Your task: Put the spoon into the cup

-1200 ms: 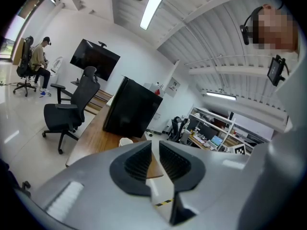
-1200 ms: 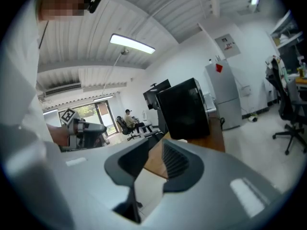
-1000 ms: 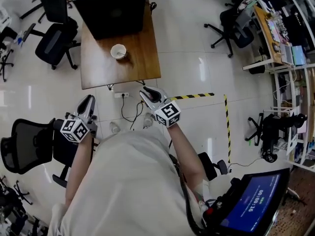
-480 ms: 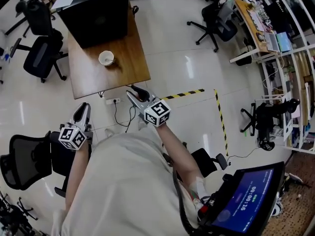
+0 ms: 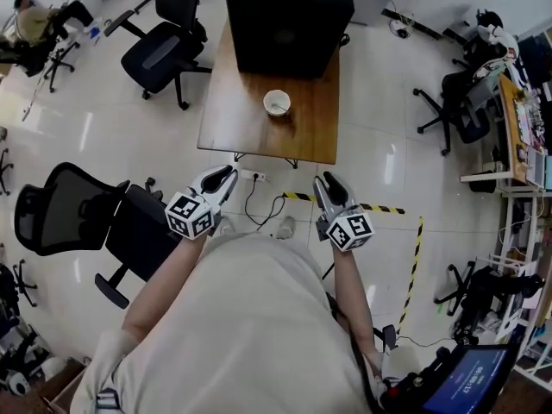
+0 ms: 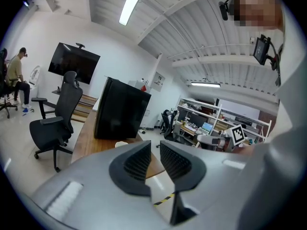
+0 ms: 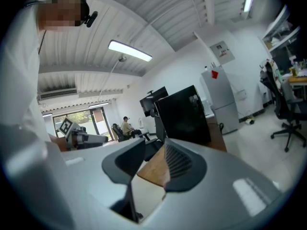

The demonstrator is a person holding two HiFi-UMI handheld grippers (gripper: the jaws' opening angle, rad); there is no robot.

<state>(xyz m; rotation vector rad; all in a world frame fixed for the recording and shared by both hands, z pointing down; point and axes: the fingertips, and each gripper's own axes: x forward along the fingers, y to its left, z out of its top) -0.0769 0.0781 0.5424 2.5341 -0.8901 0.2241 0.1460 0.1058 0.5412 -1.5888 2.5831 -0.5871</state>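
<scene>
A white cup [image 5: 277,103] stands on the wooden table [image 5: 233,119] ahead of me; it also peeks over the left jaw as the cup [image 6: 121,144] in the left gripper view. No spoon shows in any view. My left gripper [image 5: 221,178] [image 6: 155,148] hangs over the floor short of the table's near edge, its pads a narrow gap apart with nothing between them. My right gripper [image 5: 329,185] [image 7: 154,150] is beside it, to the right, open and empty, pointing at the table [image 7: 156,169].
A large black box [image 5: 289,20] fills the table's far end. Office chairs [image 5: 159,50] [image 5: 69,218] stand at the left. A power strip and cables [image 5: 254,179] lie under the table edge, with yellow-black floor tape [image 5: 388,208] at the right.
The head view has swung, so the table now sits straight ahead. Both grippers have come up side by side, facing the table, the left one risen level with the right.
</scene>
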